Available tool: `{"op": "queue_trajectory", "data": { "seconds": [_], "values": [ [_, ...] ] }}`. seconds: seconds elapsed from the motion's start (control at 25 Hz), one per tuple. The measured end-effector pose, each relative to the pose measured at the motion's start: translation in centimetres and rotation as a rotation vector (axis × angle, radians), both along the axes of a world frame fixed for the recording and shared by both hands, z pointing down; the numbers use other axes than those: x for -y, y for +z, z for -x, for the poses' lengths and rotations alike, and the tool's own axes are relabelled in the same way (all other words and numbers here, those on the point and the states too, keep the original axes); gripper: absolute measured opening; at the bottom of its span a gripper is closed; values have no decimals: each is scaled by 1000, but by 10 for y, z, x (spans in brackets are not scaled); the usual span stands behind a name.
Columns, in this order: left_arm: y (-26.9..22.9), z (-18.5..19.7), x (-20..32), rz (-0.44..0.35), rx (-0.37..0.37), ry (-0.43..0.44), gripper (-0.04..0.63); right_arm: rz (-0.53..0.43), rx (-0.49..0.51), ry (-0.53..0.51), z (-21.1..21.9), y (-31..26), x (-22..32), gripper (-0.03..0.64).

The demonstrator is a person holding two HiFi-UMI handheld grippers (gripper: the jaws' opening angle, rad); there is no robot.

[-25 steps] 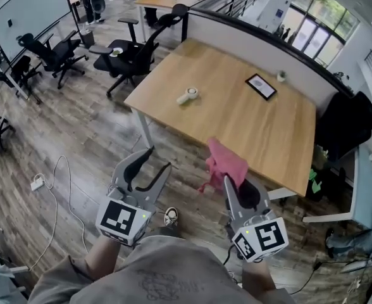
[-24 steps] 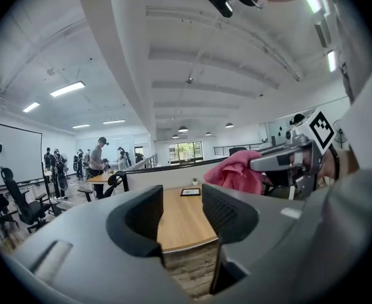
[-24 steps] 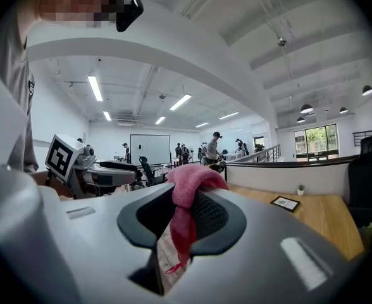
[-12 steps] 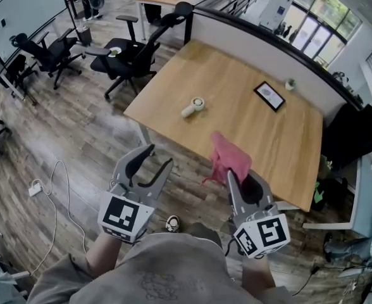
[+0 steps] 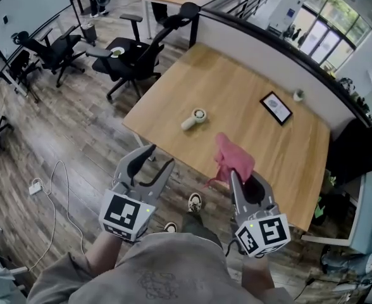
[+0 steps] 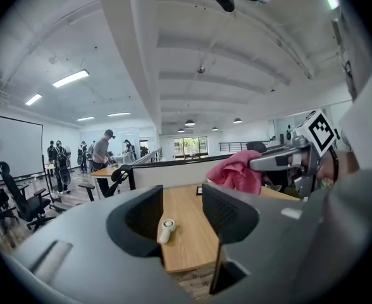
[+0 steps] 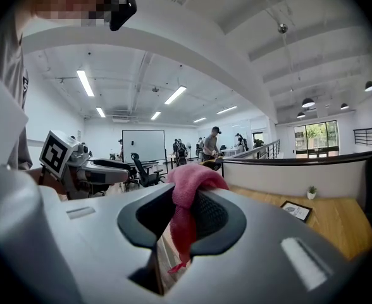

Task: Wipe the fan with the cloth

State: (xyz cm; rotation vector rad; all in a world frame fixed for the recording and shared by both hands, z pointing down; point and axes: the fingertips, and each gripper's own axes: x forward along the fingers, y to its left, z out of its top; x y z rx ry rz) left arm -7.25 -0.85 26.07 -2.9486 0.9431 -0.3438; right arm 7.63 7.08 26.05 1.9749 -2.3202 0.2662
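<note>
- Left gripper is released: its two jaws stand apart with nothing pressed between them. In the left gripper view only the far-off tabletop and the fan show through the gap.
- Right gripper is clenched on a pink cloth. The right gripper view shows the fabric pinched between the pads, bunched up above them, with a thin tail hanging below.
- Each gripper is held by one of the person's hands, side by side and nearly level, over the wood-plank floor on the near side of the table.
- A small white handheld fan lies flat on the wooden table, near its left corner. Its round head points toward the far side and its handle toward the near edge. It is well apart from both grippers and from the cloth.
- Farther along the table lie a dark picture frame and, beside it near the partition, a small potted plant.
- Black office chairs stand off the table's left end.
- A white cable loops across the floor at the left.
- One of the person's shoes shows between the grippers.
- People stand at another table in the background.
</note>
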Motion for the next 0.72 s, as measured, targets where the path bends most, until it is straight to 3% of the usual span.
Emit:
{"op": "queue_trajectory", "data": {
  "seconds": [0.72],
  "values": [
    [11, -99, 108, 26, 62, -116, 195, 35, 23, -137, -109, 13, 134, 77]
  ]
}}
